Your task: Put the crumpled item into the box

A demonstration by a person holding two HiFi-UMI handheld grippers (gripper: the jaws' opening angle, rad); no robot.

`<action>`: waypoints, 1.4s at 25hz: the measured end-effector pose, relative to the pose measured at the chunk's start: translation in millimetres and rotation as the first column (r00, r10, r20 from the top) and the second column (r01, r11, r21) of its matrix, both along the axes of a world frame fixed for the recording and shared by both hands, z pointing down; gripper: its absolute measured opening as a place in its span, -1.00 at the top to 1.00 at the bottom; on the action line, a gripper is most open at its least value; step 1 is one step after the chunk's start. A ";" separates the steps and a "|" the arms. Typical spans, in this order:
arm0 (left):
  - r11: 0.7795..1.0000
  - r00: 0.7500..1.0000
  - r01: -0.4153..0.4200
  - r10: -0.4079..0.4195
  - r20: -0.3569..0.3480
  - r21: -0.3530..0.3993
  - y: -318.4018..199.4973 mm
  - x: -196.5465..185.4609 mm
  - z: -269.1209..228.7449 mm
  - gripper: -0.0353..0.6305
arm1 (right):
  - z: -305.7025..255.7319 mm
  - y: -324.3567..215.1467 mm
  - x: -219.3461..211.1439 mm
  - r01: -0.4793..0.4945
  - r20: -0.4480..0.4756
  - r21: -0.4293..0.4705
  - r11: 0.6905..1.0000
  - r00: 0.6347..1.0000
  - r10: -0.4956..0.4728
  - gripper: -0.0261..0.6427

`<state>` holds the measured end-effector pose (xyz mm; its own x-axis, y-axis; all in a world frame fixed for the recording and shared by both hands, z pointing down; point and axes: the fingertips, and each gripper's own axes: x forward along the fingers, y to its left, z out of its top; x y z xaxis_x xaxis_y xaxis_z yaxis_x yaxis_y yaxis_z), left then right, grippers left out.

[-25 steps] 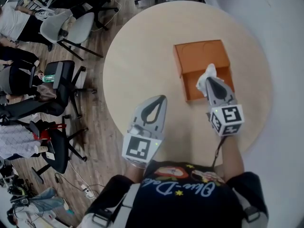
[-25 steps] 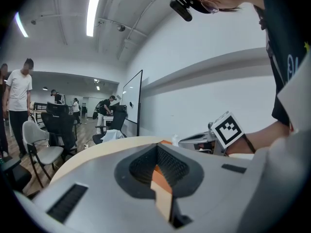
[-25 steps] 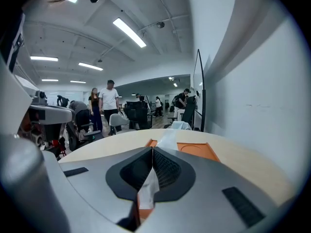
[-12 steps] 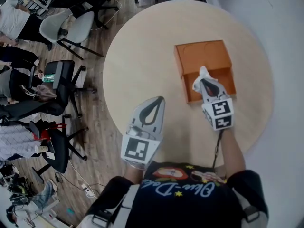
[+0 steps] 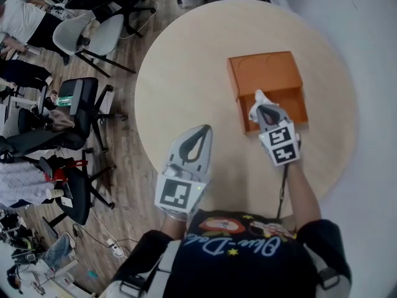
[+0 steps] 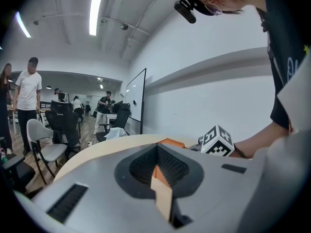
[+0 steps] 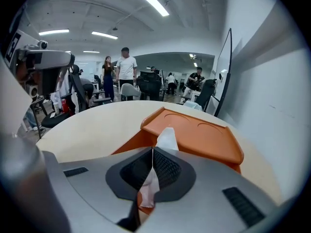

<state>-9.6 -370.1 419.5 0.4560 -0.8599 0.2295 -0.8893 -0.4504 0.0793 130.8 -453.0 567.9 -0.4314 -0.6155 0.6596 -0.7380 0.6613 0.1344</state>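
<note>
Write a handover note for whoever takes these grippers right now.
Right gripper: jaws shut on the crumpled tissue, at the near left edge of the open half of the orange box.
Left gripper: jaws shut, empty, above the near edge of the table.
Done: tissue grasped and at the box.
Left: lower it into the open half, open the jaws.

A round, pale wooden counter (image 5: 186, 73) carries one orange box (image 5: 263, 74) (its near half open) toward the far right side
</note>
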 end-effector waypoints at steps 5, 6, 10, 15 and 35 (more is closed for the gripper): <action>1.000 1.000 0.000 0.000 0.003 0.007 1.1 3.7 -0.2 0.93 | 5.8 2.3 0.3 0.018 -0.019 -0.013 1.000 1.000 -0.018 0.92; 1.000 1.000 0.002 -0.002 0.004 0.006 2.0 3.7 -0.1 0.93 | 6.7 2.8 0.2 0.021 -0.020 -0.014 1.000 1.000 -0.021 0.92; 1.000 1.000 0.011 -0.011 0.003 0.006 3.3 2.0 -0.9 0.93 | 10.0 5.2 -0.3 0.030 -0.031 -0.031 0.999 0.999 -0.031 0.92; 1.000 1.000 0.016 -0.016 0.001 0.009 4.0 1.1 -3.4 0.93 | 8.0 5.2 0.6 0.022 -0.026 -0.032 0.999 0.999 -0.023 0.91; 0.997 0.999 0.045 -0.047 0.024 0.064 26.5 -7.8 -24.9 0.93 | -50.4 31.3 17.3 -0.136 0.188 0.081 0.987 0.975 0.119 0.92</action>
